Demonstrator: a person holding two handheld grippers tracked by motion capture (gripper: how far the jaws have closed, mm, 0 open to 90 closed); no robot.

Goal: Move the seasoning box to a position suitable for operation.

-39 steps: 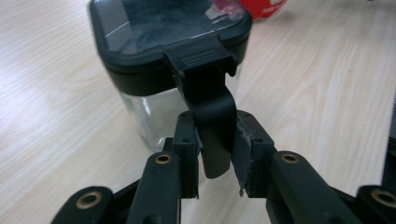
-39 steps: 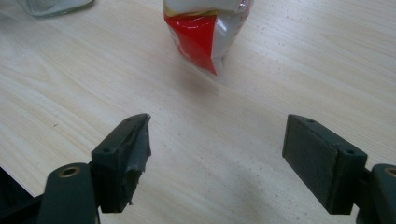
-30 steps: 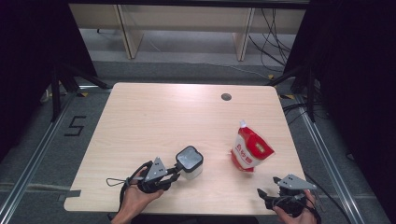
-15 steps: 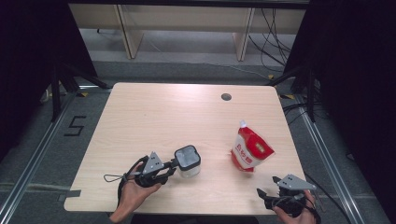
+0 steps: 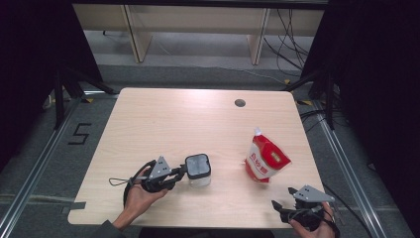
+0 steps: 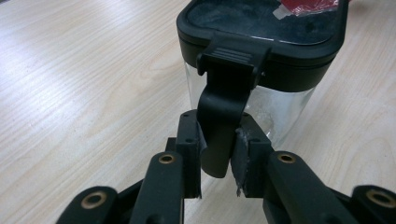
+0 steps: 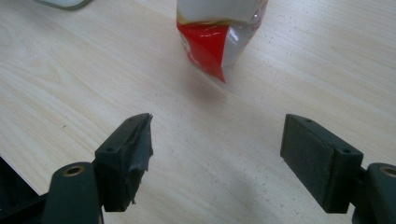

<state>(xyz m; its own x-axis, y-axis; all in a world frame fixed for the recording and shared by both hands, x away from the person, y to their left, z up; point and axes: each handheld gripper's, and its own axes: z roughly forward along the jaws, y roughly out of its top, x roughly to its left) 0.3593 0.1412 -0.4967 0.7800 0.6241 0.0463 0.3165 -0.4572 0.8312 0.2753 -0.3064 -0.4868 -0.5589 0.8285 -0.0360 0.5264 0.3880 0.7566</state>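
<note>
A clear container (image 5: 198,168) with a black lid (image 6: 261,28) stands on the table near the front left. Its black lid latch (image 6: 219,121) hangs down the side. My left gripper (image 5: 182,172) lies level beside the container; its jaws have just been closing, and both pads now press on the latch (image 6: 218,154). A red and white pouch (image 5: 266,161) stands at the right (image 7: 219,32). At the table's front right corner, short of the pouch, my right gripper (image 5: 282,197) is open with nothing between its jaws (image 7: 217,144).
The wooden table (image 5: 173,124) has a small dark round hole (image 5: 240,103) near its far right edge. Shelf legs (image 5: 133,34) stand on the floor beyond the table. Dark curtains hang at both sides.
My left hand and gripper have shifted a little to the left by the container, which has barely moved. The right gripper and the pouch have kept still.
</note>
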